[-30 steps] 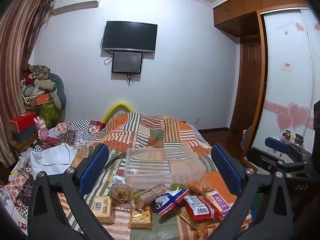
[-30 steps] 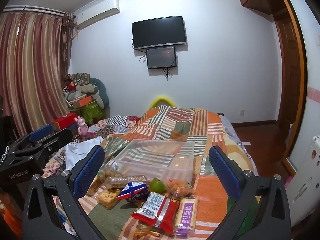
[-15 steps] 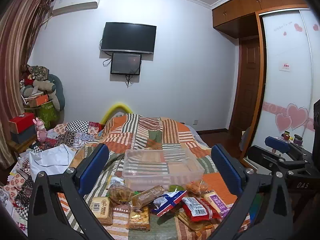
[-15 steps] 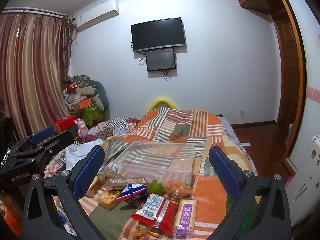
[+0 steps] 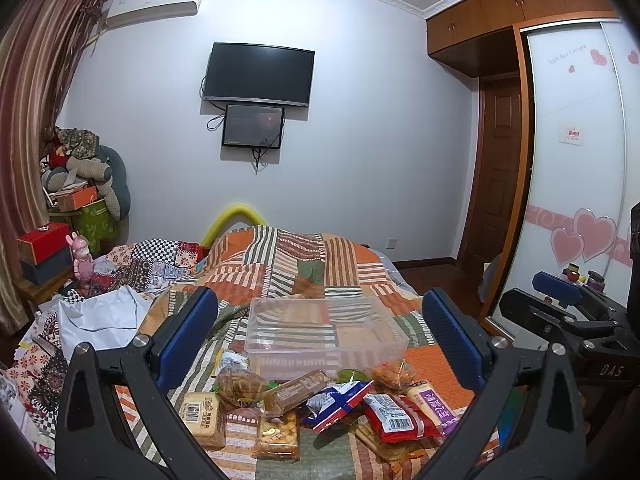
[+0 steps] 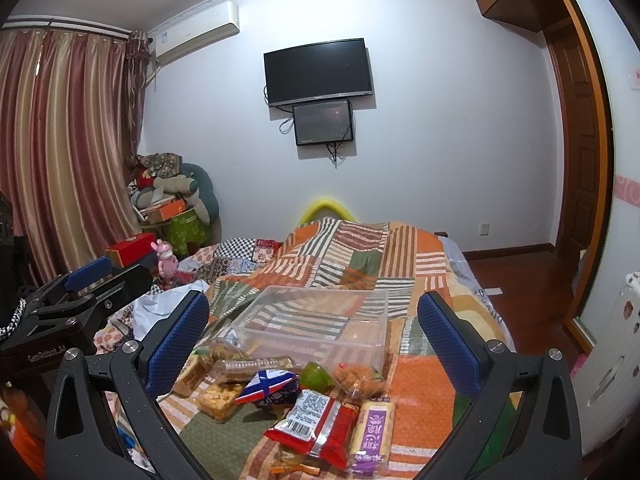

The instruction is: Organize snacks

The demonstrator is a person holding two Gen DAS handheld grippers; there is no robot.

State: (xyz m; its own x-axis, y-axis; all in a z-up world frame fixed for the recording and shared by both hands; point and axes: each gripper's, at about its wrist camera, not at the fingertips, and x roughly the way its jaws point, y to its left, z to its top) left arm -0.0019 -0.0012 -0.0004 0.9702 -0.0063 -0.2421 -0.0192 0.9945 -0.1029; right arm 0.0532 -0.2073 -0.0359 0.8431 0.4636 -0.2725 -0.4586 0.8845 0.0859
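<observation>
Here the left gripper (image 5: 320,344) hangs above the near end of the bed with its blue-padded jaws spread wide and nothing between them; the right gripper (image 6: 314,340) hangs the same way, jaws fully apart and empty. The side of the left tool, seen from the right wrist, bears the marking "GenRobot.AI"; the right tool, seen from the left wrist, reads "DAS".

On the patchwork quilt (image 5: 304,264) a clear plastic bin (image 5: 326,330) sits toward the near end of the bed, open side up, its long axis across the bed. Just in front of it lies the heap of snacks. A red packet (image 6: 310,420) with a white barcode label lies with its long axis running roughly down the bed. Touching its right side is a yellow bar (image 6: 374,430) with a purple label of characters I cannot read, lengthwise down the bed too. A blue, red and white pouch (image 6: 270,386) sits behind them, a clear sleeve of biscuits (image 6: 256,364) lies crosswise near the bin's front wall, and a green jelly cup (image 6: 316,376) is beside it.
</observation>
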